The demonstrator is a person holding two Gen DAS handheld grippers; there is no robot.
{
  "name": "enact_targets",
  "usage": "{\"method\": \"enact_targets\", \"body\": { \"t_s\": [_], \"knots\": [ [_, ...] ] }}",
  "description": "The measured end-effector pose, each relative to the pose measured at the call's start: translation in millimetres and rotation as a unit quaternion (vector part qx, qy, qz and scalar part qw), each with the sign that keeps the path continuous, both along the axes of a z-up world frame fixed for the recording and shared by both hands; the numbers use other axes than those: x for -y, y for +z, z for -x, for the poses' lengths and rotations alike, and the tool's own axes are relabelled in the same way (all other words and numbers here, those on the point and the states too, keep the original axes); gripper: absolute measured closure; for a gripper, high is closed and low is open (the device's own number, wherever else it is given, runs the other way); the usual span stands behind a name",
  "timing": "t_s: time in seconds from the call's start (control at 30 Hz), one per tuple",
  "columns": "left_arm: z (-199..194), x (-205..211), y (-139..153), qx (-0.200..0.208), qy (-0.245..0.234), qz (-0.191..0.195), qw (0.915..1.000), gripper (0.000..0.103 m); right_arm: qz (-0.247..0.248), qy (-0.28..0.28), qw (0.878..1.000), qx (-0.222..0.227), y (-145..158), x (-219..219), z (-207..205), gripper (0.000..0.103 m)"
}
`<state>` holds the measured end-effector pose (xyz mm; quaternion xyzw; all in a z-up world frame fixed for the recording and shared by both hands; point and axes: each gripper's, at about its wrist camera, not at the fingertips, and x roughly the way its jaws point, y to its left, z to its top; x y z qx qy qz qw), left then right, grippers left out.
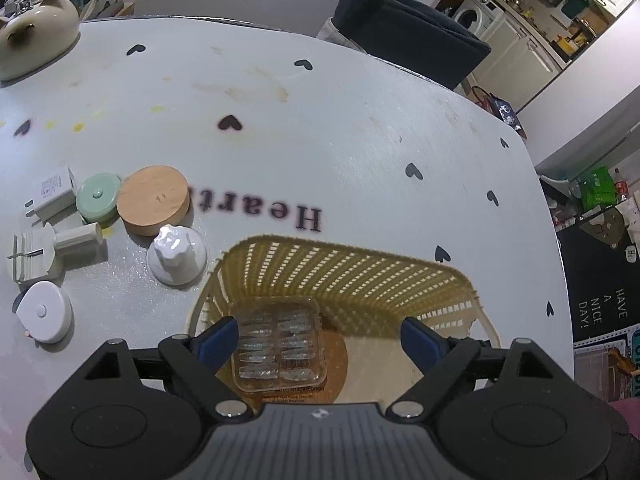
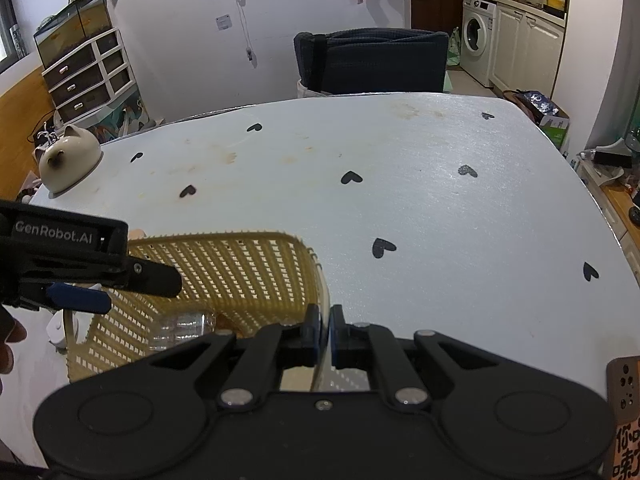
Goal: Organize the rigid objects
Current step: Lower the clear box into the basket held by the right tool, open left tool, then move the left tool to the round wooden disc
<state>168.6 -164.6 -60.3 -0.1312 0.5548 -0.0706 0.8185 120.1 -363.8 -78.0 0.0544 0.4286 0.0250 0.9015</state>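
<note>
Inside the woven basket (image 1: 360, 276), under the spread, empty left gripper (image 1: 320, 340), lies the clear plastic case (image 1: 278, 346), probably light, stiff, slick, best pinched across its short edges; right gripper (image 2: 324, 334) clamps the basket's rim, pads pressed together.

Both tongs are matte black with blue pads and silver pivot screws: the left tongs (image 1: 320, 338) bear white "GenRobot.AI" lettering; right tongs (image 2: 325, 330).
</note>
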Motion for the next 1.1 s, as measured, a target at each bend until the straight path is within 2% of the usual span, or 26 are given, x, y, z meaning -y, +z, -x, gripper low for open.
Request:
{"method": "enact_targets", "body": {
  "t_s": [0.3, 0.4, 0.63, 0.87, 1.1],
  "knots": [
    [6, 1, 3, -0.005, -0.016, 0.001, 0.9999, 0.010, -0.001, -0.001, 1.000, -0.001, -1, 1, 0, 0.098],
    [10, -1, 6, -0.004, -0.011, -0.009, 0.9999, 0.005, -0.002, -0.001, 1.000, -0.001, -1, 1, 0, 0.098],
    [20, -10, 13, 0.002, -0.014, 0.009, 0.9999, 0.005, -0.001, 0.000, 1.000, -0.001, -1, 1, 0, 0.098],
    [37, -19, 32, 0.043, -0.022, 0.024, 0.9986, 0.005, 0.000, 0.000, 1.000, -0.001, -1, 1, -1, 0.098],
    [47, -44, 49, 0.093, 0.015, 0.040, 0.9948, 0.004, 0.003, 0.002, 1.000, -0.001, -2, -2, 0, 0.098]
  ]
}}
